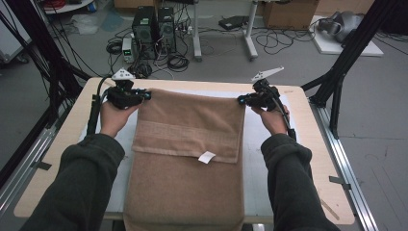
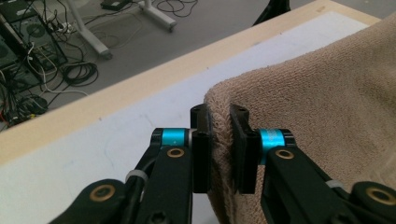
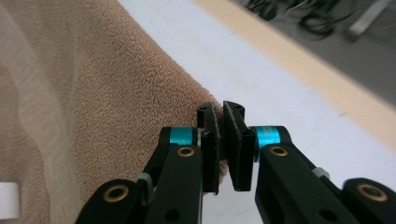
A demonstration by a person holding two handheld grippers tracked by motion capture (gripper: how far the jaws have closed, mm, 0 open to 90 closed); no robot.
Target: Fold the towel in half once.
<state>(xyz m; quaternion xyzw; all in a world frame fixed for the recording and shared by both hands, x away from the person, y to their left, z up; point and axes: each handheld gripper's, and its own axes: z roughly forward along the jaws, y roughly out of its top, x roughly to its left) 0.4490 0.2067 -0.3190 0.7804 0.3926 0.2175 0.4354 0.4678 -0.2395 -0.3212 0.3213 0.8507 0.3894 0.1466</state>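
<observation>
Grey floor strewn with cables [image 1: 173,60] (computer towers [image 1: 154,31] behind), pale wooden table [image 1: 57,159]; left gripper [image 1: 144,95] and right gripper [image 1: 243,99] each pinching brown towel [image 1: 187,125] corners

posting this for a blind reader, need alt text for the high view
Two hand-held grippers, the left gripper and right gripper, each pinch a far corner of a folded brown towel on a table. A white tag hangs from the towel's folded edge.
</observation>
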